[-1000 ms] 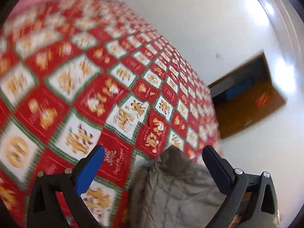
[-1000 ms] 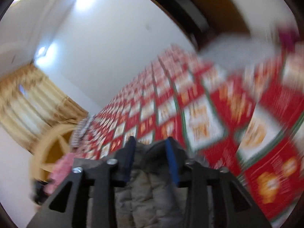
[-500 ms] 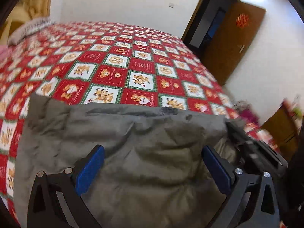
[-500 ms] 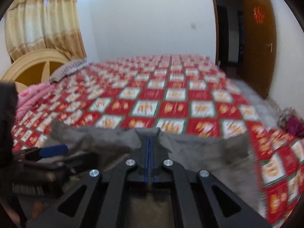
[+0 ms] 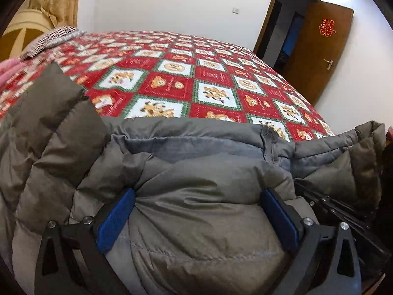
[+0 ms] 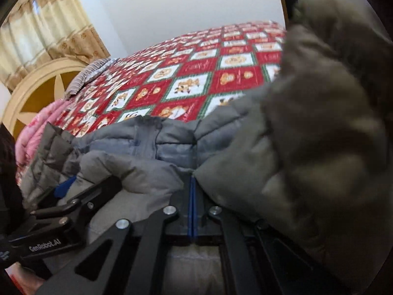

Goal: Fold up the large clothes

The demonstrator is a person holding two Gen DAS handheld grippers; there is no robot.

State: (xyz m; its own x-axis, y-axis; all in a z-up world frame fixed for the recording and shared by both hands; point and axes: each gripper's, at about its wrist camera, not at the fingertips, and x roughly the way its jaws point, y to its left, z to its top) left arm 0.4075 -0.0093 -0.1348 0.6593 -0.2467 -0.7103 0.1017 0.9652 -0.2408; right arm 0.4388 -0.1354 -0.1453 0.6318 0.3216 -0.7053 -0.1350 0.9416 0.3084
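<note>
A large grey puffer jacket lies on the near part of a bed with a red, white and green bear-print cover. My left gripper is open, its blue pads straddling a bulge of the jacket's padded fabric. My right gripper is shut, pads pressed together at the edge of the jacket; whether fabric is pinched I cannot tell. A blurred fold of the jacket hangs close on the right of that view. The left gripper also shows in the right wrist view.
A wooden door stands open at the bed's far right. A pink blanket and a striped pillow lie by the rounded headboard. Curtains hang behind it.
Both grippers came down onto the jacket. The left gripper's open jaws now press around the padded fabric. A jacket fold has swung up on the right of the right wrist view.
</note>
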